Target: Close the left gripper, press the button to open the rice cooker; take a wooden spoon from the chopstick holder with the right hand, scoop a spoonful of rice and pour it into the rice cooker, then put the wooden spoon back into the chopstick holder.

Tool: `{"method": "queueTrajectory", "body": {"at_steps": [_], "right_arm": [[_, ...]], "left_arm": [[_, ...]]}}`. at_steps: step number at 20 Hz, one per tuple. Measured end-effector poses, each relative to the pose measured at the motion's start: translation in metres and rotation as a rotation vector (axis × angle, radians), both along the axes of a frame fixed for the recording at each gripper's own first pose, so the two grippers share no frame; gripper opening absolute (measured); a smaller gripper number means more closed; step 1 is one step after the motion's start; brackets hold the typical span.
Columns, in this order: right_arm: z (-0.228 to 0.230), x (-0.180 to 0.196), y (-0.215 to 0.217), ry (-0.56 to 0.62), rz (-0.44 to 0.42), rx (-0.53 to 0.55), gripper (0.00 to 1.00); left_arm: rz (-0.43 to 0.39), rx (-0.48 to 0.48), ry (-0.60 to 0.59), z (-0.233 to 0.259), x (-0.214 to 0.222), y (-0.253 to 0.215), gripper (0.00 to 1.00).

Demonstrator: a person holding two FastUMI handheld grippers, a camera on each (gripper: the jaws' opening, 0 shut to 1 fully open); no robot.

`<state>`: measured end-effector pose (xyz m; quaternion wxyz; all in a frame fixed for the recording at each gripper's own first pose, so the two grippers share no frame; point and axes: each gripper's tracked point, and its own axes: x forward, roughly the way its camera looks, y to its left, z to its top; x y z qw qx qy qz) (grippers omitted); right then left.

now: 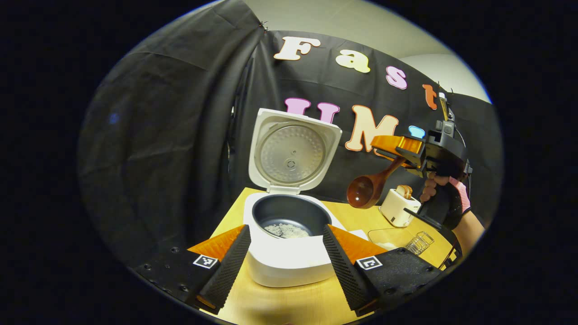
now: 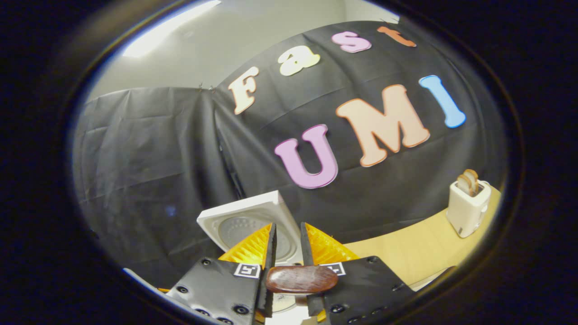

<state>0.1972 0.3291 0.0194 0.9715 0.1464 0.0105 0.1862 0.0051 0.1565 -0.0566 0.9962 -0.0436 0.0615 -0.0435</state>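
Nearest, left tongs spread wide, holding nothing, flanking the rice cooker on the desk. Lid raised, rice in the pot. Farther right, right tongs clamped on the wooden spoon, held aloft above the desk.

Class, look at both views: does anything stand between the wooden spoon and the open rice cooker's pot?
Nothing visible does. The wooden spoon, held by the right gripper, hangs right of the rice cooker, whose lid stands open.
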Motion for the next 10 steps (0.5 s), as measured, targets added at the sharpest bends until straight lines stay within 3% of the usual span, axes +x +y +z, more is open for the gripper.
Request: {"method": "queueTrajectory", "body": {"at_steps": [10], "right_arm": [[0.035, -0.014, -0.245, -0.034, -0.328, 0.013, 0.31]], "left_arm": [[-0.027, 0.031, -0.012, 0.013, 0.015, -0.057, 0.95]]}}
